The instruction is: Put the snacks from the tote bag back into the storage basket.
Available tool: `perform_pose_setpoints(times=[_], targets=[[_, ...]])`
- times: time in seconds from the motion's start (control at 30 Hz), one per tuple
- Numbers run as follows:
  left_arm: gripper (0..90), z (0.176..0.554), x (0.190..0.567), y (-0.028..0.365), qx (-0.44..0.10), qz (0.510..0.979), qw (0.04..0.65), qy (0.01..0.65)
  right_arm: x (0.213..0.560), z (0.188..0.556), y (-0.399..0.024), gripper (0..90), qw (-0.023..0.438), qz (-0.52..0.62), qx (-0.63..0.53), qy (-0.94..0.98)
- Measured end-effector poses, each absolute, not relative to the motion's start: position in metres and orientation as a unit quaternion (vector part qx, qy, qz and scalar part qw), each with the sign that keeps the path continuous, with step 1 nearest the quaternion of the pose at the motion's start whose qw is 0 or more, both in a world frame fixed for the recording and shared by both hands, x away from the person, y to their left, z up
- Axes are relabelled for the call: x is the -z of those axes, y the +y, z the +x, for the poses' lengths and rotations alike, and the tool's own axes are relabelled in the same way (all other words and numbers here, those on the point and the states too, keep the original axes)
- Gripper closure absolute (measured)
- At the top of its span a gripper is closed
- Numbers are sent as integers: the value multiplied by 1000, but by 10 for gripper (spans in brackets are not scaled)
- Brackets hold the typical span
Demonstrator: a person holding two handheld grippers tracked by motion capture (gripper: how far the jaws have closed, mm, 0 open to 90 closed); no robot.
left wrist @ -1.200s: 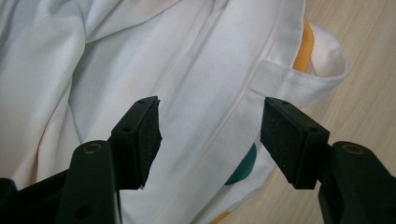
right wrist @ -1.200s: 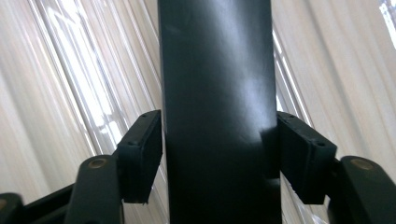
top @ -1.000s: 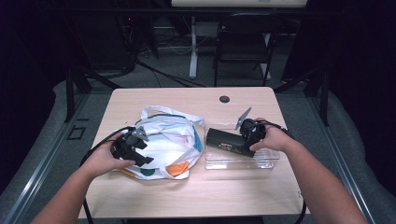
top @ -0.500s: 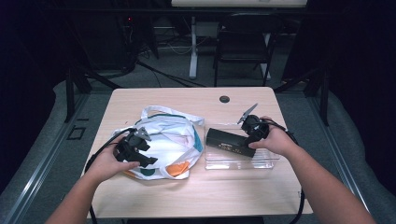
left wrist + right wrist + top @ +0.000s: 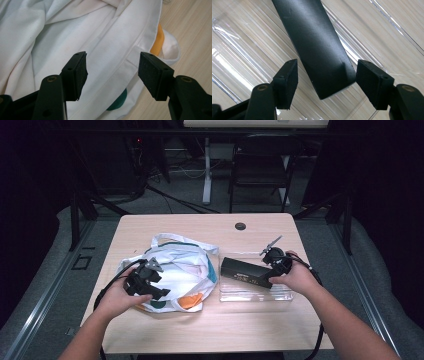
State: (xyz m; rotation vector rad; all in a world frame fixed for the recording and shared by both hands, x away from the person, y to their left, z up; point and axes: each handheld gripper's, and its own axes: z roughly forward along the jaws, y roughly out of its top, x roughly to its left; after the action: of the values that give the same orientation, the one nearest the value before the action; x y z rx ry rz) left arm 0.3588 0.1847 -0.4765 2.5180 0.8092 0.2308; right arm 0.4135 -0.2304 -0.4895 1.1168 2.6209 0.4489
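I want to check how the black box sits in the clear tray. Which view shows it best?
The high view: the whole black box lies at an angle inside the clear tray. The right gripper view gives only its near end, close up between the open right tool.

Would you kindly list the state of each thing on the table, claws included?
White cloth bag: crumpled and slack, lying on the table.
Black box: lying flat inside the clear tray.
Clear tray: upright on the table, no lid.
Left claw: open over the bag's hem, pads off the cloth.
Right claw: open, straddling the box's end; its jaws have just been opening.
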Motion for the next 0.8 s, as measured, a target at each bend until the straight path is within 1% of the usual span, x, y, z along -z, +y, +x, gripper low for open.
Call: perform_pose_setpoints(times=[0.33,0.47,0.53,0.6,0.77,0.8], targets=[[399,359,478,184,-84,922,237,295,493,409,-240,324,140,393,-147,897],[399,359,477,186,-86,919,243,299,498,409,-243,324,136,403,-158,891],[399,358,478,187,-83,916,251,303,497,409,-244,324,135,398,-142,896],[399,357,480,188,-81,916,248,306,501,409,-243,320,135,411,-159,887],[399,356,483,191,-80,913,249,315,504,412,-245,321,123,405,-136,896],[399,356,483,192,-79,913,248,315,505,412,-244,320,127,411,-144,891]])
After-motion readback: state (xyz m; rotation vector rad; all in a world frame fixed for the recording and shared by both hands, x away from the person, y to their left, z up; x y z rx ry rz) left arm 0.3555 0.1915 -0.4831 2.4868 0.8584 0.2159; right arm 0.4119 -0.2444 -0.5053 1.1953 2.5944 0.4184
